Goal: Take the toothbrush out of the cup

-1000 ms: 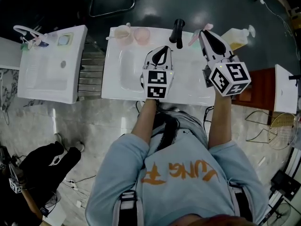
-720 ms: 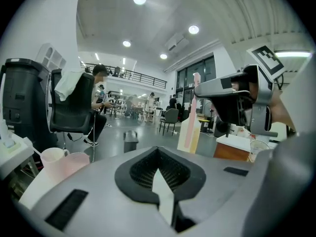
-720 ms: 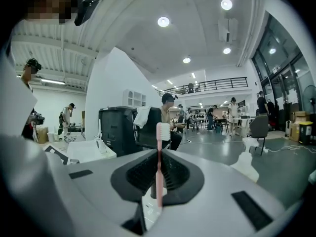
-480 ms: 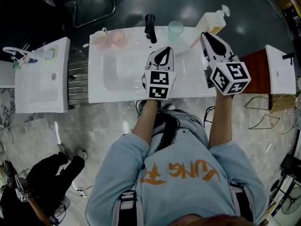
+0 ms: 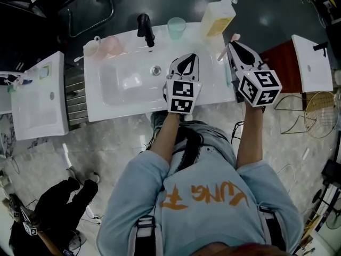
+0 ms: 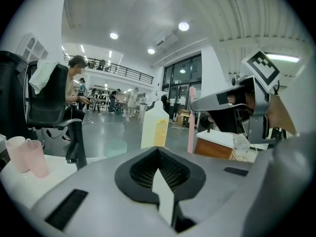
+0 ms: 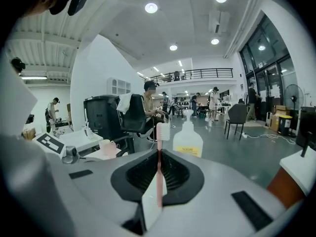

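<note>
My right gripper [image 5: 233,40] is shut on a pink toothbrush [image 5: 222,52] and holds it upright over the right end of the white sink counter [image 5: 210,89]. In the right gripper view the brush [image 7: 159,157] crosses the closed jaws, its bristle head on top. The pale green cup [image 5: 176,28] stands at the counter's back edge, left of the brush and apart from it. My left gripper [image 5: 185,58] is shut on nothing and hovers over the counter in front of the cup. The left gripper view shows the toothbrush [image 6: 191,120] and the cup [image 6: 116,148].
A black faucet [image 5: 145,28] stands behind the basin [image 5: 128,84]. Two pink cups [image 5: 106,44] are at the back left, and a yellow soap bottle [image 5: 218,16] at the back right. A second white basin [image 5: 37,97] is to the left, and a brown stand [image 5: 282,60] to the right.
The right gripper has carried the toothbrush right, away from the green cup, which now shows uncovered to its left. The left gripper moved right with it, and the head view shifted right.
</note>
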Action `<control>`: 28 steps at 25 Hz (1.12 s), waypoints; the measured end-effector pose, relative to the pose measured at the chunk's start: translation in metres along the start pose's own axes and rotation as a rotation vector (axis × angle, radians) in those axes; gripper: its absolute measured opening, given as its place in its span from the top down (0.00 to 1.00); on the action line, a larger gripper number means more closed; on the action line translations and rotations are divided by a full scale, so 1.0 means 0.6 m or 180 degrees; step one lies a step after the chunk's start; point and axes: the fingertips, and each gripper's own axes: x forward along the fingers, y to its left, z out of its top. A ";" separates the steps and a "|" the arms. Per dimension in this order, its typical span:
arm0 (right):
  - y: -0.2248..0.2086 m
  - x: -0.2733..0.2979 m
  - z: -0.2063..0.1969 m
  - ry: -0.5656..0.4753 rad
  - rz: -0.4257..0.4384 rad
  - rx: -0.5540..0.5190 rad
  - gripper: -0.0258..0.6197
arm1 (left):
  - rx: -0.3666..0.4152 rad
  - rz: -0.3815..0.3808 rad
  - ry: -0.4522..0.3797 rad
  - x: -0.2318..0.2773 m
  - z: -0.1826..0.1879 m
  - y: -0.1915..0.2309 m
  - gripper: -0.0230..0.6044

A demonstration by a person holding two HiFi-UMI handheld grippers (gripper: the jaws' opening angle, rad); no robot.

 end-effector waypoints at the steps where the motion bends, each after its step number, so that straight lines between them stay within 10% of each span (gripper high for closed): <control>1: -0.007 -0.001 -0.010 0.0049 -0.0007 0.0018 0.90 | 0.0000 -0.0023 0.0020 0.004 -0.004 -0.009 0.95; 28: -0.050 0.031 -0.249 0.1151 0.0142 0.0523 0.90 | -0.0243 -0.0052 0.0511 0.053 -0.133 -0.031 0.95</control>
